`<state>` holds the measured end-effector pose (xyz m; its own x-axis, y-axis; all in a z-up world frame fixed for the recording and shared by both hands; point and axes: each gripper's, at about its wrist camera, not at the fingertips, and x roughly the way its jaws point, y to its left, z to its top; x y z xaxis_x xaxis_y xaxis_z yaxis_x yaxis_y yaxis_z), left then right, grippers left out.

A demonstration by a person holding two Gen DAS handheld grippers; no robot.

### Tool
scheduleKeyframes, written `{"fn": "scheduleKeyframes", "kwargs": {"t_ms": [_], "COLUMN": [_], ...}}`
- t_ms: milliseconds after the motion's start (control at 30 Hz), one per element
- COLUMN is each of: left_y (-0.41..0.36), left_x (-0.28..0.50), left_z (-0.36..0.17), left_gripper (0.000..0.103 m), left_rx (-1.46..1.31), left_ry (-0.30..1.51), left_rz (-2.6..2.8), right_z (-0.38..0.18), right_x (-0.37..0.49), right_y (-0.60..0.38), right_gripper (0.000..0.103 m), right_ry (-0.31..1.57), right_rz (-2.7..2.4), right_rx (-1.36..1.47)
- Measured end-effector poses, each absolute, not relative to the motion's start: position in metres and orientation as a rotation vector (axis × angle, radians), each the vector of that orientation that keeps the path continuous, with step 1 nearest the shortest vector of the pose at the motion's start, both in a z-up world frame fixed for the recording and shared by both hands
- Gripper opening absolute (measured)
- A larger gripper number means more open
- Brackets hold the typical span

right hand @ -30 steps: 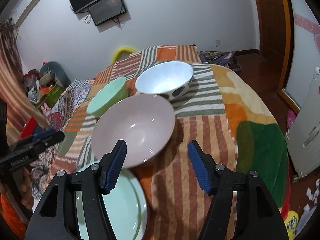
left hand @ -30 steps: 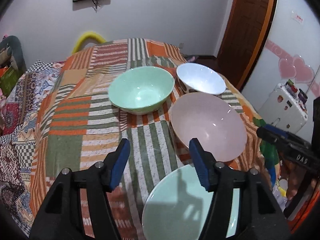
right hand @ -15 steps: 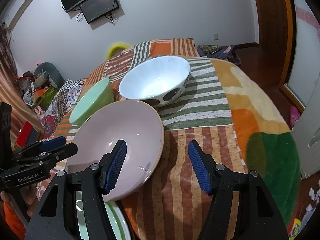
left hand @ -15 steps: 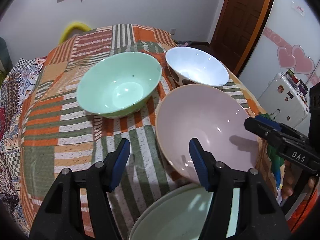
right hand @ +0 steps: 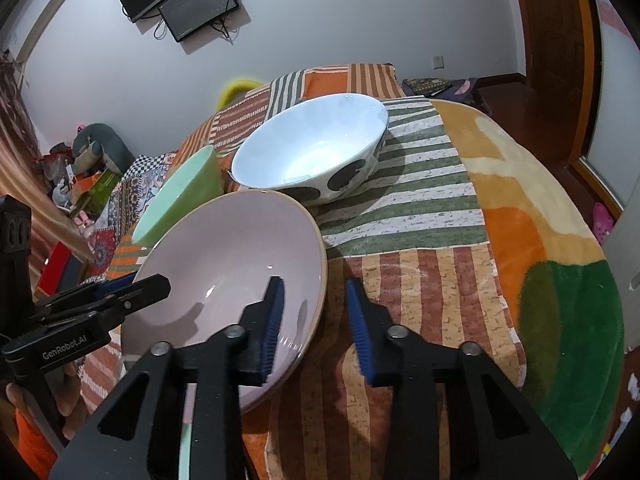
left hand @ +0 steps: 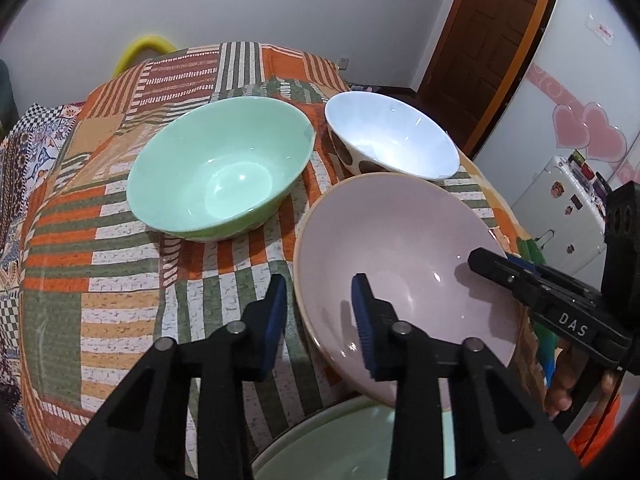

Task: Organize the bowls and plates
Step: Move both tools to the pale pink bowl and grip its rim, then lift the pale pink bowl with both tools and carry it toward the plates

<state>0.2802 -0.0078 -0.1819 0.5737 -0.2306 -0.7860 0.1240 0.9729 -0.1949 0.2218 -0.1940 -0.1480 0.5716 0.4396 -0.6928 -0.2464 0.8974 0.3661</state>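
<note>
- Over the near left rim of the pink bowl (left hand: 404, 264), the left gripper (left hand: 319, 312) straddles the edge: one blue pad (left hand: 276, 312) sits outside the wall above the blanket, the other (left hand: 362, 320) inside the basin. Its jaws are closing with the rim between them, and a gap still shows on both sides, so the pads do not press yet.
- Across the same bowl, the right gripper (right hand: 314, 316) straddles the opposite rim, its left pad (right hand: 274, 320) inside the bowl and its right pad (right hand: 358, 324) outside over the striped cloth. These jaws are closing too, rim between them, not visibly pinched.
- Each tool shows in the other's view as a black clamp reaching over the bowl's far side, with fingers of the person's hand (left hand: 560, 376) wrapped around the handle.
- The pink bowl sits tilted, its near edge overlapping a pale green plate (left hand: 352, 444) that lies at the bottom of the left view.
- Beyond it stand a mint green bowl (left hand: 220, 168) to the left and a white bowl with dark spots (left hand: 390, 140) to the right, the white one just beside the pink rim.
- All rest on a patchwork blanket (left hand: 120, 280) of orange, green and white stripes.
- Farther off: a wall-mounted screen (right hand: 180, 0), a wooden door (left hand: 492, 40) and a white cabinet with pink hearts (left hand: 588, 132).
</note>
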Motion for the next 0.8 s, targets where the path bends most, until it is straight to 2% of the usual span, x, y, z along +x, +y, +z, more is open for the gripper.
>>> {"fn": "scheduleKeyframes", "kwargs": {"t_ms": [67, 133, 800], "left_y": [-0.009, -0.008, -0.01], "left_x": [0.282, 0.282, 0.265], "left_z": [-0.183, -0.184, -0.174], "left_gripper": [0.022, 0.02, 0.02], "left_rx": [-0.129, -0.134, -0.127], "left_ry": [0.941, 0.94, 0.954], "left_rz": [-0.21, -0.201, -0.202], "right_z": [-0.15, -0.151, -0.14], "right_x": [0.223, 0.223, 0.216], "right_y": [-0.194, -0.193, -0.192], "right_gripper": [0.022, 0.017, 0.015], "right_ry": [0.881, 0.886, 0.877], "right_rz": [0.42, 0.425, 0.426], "right_rx": [0.255, 0.257, 0.26]}}
